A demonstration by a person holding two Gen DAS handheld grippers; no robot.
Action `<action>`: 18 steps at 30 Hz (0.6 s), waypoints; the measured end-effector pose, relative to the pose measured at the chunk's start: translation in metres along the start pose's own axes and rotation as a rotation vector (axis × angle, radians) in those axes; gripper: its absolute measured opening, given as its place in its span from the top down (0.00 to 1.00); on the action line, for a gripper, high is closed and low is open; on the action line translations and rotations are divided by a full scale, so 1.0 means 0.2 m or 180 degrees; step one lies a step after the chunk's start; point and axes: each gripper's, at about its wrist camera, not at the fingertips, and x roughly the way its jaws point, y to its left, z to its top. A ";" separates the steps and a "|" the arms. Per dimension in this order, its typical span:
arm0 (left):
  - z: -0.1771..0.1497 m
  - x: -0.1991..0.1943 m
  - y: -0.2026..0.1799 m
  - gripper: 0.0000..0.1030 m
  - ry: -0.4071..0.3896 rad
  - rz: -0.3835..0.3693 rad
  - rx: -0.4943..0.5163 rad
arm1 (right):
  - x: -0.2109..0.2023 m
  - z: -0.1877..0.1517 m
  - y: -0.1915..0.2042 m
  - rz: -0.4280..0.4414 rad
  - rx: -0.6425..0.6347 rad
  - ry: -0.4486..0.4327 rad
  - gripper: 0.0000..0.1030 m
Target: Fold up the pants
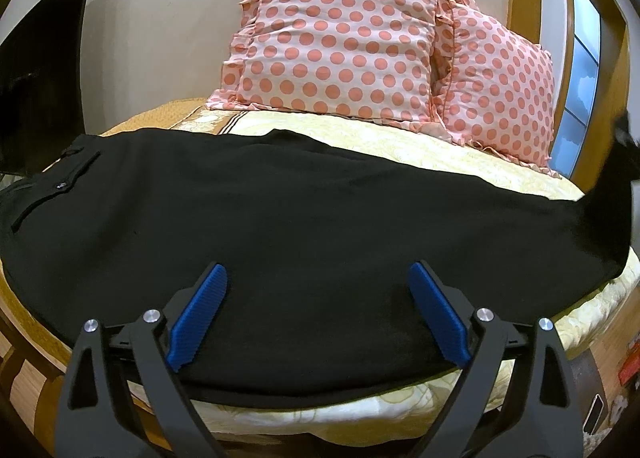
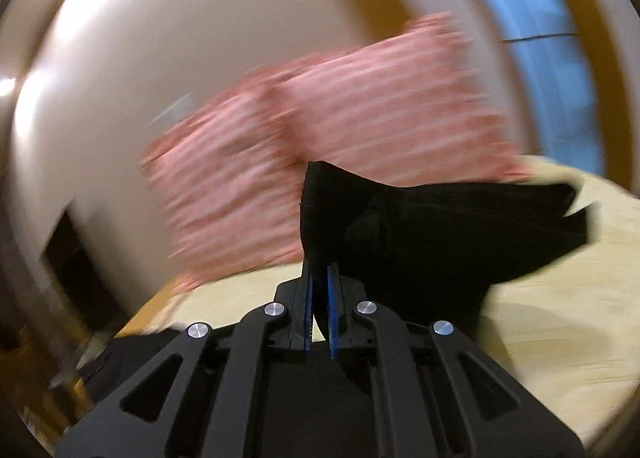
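Observation:
Black pants (image 1: 280,209) lie flat across the yellow bedspread (image 1: 400,145), waistband and back pocket at the left. My left gripper (image 1: 318,278) hovers just above the near part of the pants, its blue pads (image 1: 200,310) spread wide with only flat cloth beneath them. In the blurred right wrist view my right gripper (image 2: 320,278) is shut on the hem end of a pant leg (image 2: 420,225), which rises off the bed and drapes to the right. At the right edge of the left wrist view that lifted cloth (image 1: 608,213) climbs out of frame.
Two pink polka-dot pillows (image 1: 340,37) lean on the wall behind the pants. A dark screen (image 1: 40,69) stands at the far left. A window (image 1: 580,77) is at the right. The bed's wooden edge (image 1: 28,342) and the floor lie below the near side.

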 end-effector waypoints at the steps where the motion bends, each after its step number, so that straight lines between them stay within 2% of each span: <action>1: 0.00 0.00 0.00 0.10 0.0000 -0.0006 -0.0011 | 0.05 -0.03 0.07 0.0157 -0.0052 0.0089 0.94; 4: 0.01 -0.02 0.01 0.10 -0.0011 -0.0065 -0.0080 | 0.27 -0.21 0.35 0.0658 -0.0266 0.0578 0.94; 8: 0.03 -0.09 0.08 0.10 -0.0095 -0.0137 -0.0225 | 0.55 -0.58 0.55 0.0857 -0.0469 0.1430 0.94; 9: 0.04 -0.10 0.10 0.10 -0.0126 -0.0111 -0.0249 | 0.59 -0.64 0.56 0.0849 -0.0461 0.1532 0.94; 11: 0.05 -0.14 0.15 0.10 -0.0190 -0.0045 -0.0306 | 0.62 -0.68 0.56 0.0826 -0.0414 0.1600 0.94; 18: 0.10 -0.20 0.30 0.10 -0.0360 0.0187 -0.0490 | 0.61 -0.58 0.64 0.1027 -0.0297 0.1360 0.94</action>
